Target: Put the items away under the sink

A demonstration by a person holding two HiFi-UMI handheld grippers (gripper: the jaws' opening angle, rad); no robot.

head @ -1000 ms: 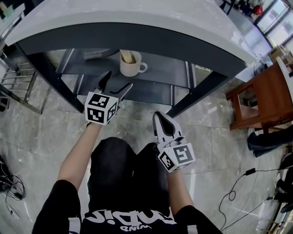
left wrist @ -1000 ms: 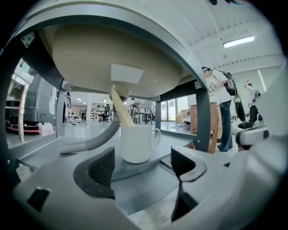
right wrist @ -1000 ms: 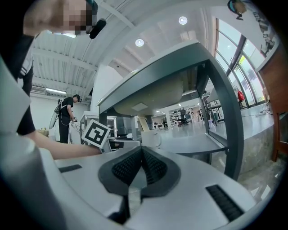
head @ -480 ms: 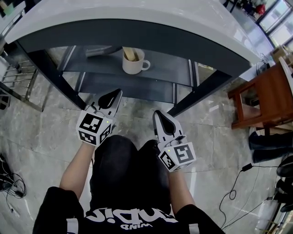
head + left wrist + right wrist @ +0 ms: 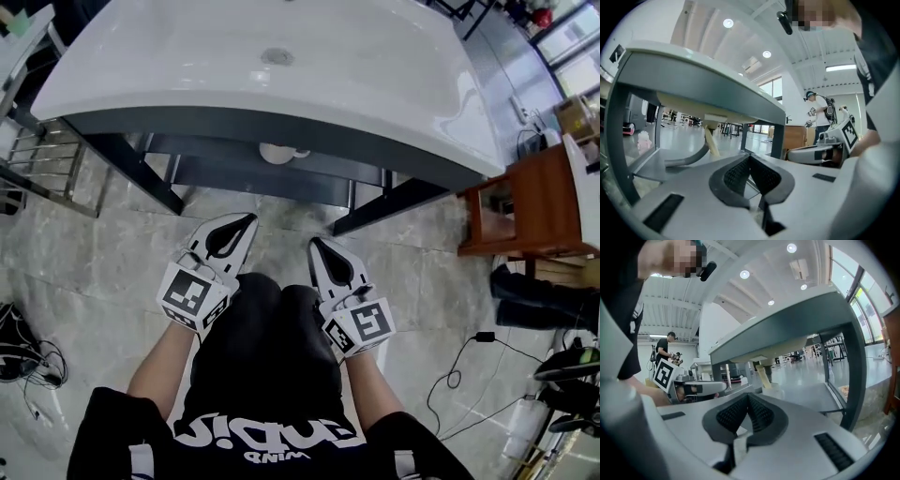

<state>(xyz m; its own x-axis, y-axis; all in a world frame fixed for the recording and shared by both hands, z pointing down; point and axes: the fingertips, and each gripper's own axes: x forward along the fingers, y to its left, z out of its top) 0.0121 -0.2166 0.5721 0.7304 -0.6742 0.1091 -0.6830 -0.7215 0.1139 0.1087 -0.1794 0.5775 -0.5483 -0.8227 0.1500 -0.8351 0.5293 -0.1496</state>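
Observation:
A white mug (image 5: 278, 153) with wooden sticks in it stands on the dark shelf (image 5: 234, 173) under the white sink top (image 5: 281, 84); the sink's edge hides most of it. In the right gripper view the mug (image 5: 772, 389) stands beyond the jaws, apart from them. My left gripper (image 5: 249, 221) is shut and empty above the floor, in front of the shelf. My right gripper (image 5: 313, 244) is beside it, also shut on nothing. In each gripper's own view the left gripper (image 5: 750, 157) and the right gripper (image 5: 749, 396) show their pads meeting.
A wooden side table (image 5: 525, 202) stands at the right and a metal rack (image 5: 37, 178) at the left. Cables (image 5: 23, 366) lie on the tiled floor, shoes (image 5: 544, 300) at the right. A grey drain pipe (image 5: 689, 157) curves under the sink. Another person (image 5: 820, 110) stands far off.
The left gripper, open at the shelf near the mug, has shut empty and pulled back toward me. Both grippers have risen. The view has lifted, so the sink top now hides most of the shelf.

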